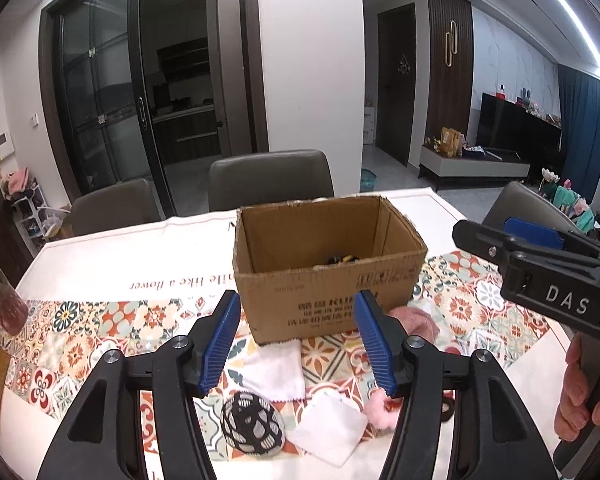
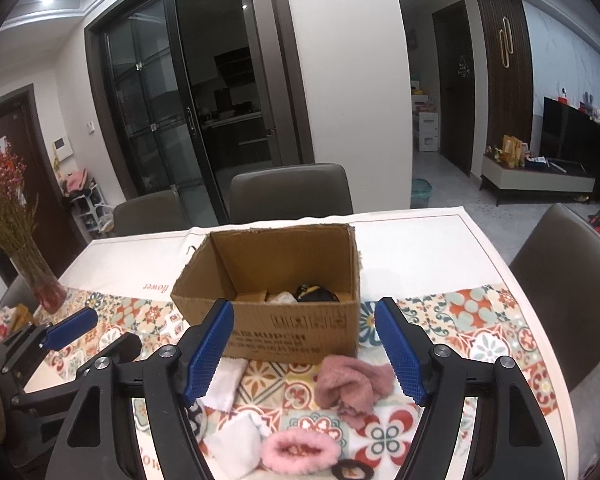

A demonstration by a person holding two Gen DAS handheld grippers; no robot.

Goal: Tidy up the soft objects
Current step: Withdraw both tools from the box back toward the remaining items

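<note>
An open cardboard box stands mid-table with a black-and-yellow item and a pale item inside. In front of it lie a white cloth, a folded white cloth, a black-and-white mesh ball, a pink fluffy scrunchie and a pink knitted piece. My left gripper is open and empty above the cloths. My right gripper is open and empty above the pink knitted piece.
A patterned tablecloth covers the table. A vase of dried flowers stands at the left. Grey chairs line the far side and another the right. A dark hair tie lies near the front edge.
</note>
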